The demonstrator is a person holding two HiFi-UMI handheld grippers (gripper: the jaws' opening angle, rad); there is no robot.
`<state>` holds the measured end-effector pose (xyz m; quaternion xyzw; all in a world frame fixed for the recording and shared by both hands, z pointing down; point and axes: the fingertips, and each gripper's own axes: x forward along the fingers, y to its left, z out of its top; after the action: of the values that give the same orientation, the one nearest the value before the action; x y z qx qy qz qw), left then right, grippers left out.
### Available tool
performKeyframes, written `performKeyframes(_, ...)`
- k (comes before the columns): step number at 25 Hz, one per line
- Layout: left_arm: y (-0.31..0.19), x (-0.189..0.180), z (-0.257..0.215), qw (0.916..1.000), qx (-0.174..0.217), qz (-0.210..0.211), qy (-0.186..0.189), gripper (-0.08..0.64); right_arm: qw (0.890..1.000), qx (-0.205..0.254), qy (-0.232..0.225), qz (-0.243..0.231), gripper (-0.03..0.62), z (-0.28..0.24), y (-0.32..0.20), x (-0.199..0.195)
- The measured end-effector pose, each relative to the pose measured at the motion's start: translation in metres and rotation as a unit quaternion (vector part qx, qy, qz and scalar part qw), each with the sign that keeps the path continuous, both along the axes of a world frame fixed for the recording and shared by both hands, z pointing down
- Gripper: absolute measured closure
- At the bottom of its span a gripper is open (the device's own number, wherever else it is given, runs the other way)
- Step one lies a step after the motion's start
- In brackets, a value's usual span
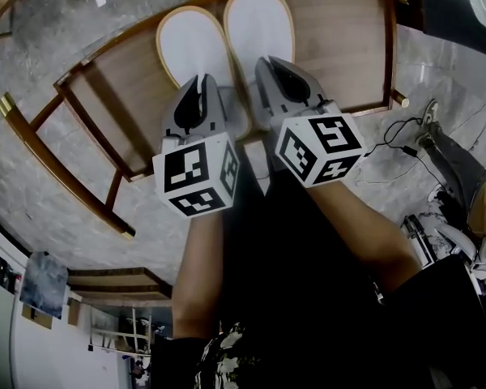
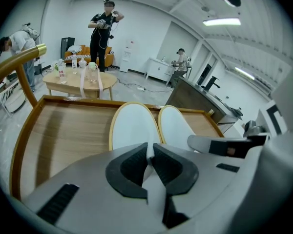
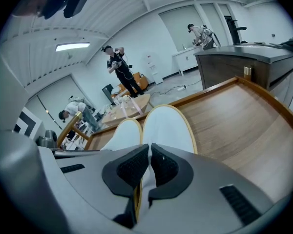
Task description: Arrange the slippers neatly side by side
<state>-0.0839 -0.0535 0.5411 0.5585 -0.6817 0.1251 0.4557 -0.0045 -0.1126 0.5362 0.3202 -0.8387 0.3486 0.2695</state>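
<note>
Two white slippers with tan rims lie side by side on a wooden table, toes pointing away from me. The left slipper is pinched at its heel end by my left gripper, which is shut on its thin white edge. The right slipper is held the same way by my right gripper, shut on its heel edge. Their inner rims nearly touch.
The table has a raised wooden rim and brass-tipped legs over a grey marble floor. A cable trails on the floor at right. Beyond stand a low round table with bottles, a dark counter and several people.
</note>
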Motion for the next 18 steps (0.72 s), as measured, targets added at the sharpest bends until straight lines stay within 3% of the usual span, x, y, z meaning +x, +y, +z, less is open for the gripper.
performKeyframes(5, 0.002, 0.000, 0.002, 1.0000, 0.003, 0.006, -0.005, 0.526, 1.000, 0.000, 0.001, -0.027, 0.583, 0.003, 0.003, -0.002)
performKeyframes(8, 0.002, 0.002, 0.002, 1.0000, 0.006, 0.000, -0.006, 0.423, 0.998, -0.002, -0.010, -0.057, 0.575, 0.003, 0.006, -0.004)
performKeyframes(14, 0.003, 0.006, -0.005, 0.9996, 0.008, 0.006, -0.026, 0.394, 0.995, 0.024, -0.006, -0.097, 0.437, -0.003, 0.009, -0.003)
performKeyframes(18, 0.009, -0.001, -0.017, 0.9985, 0.008, 0.000, -0.054, 0.394, 0.991, 0.069, 0.001, -0.117, 0.437, -0.016, -0.001, 0.001)
